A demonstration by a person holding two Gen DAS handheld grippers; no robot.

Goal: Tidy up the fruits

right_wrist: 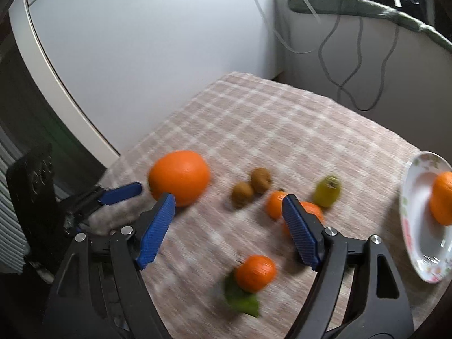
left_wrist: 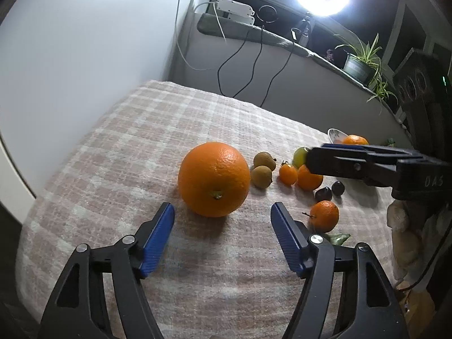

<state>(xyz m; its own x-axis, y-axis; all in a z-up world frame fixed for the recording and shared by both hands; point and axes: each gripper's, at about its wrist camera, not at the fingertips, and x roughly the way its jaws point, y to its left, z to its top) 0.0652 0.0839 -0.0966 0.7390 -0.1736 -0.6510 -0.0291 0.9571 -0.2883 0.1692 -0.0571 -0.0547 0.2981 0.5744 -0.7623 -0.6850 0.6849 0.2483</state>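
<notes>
Left wrist view shows the left gripper (left_wrist: 222,212) with jaws spread wide and empty, just short of the large orange (left_wrist: 214,179) resting on the plaid-covered counter (left_wrist: 118,147). Beyond it lie two brown fruits (left_wrist: 262,169), small oranges (left_wrist: 299,175), a green fruit (left_wrist: 300,156), dark fruits (left_wrist: 329,190) and a leafy mandarin (left_wrist: 324,216). Right wrist view, blurred, shows the right gripper (right_wrist: 228,200) likewise released, holding nothing above the mandarin (right_wrist: 255,273), with a flowered plate (right_wrist: 418,226) at the right edge carrying an orange fruit (right_wrist: 442,197).
</notes>
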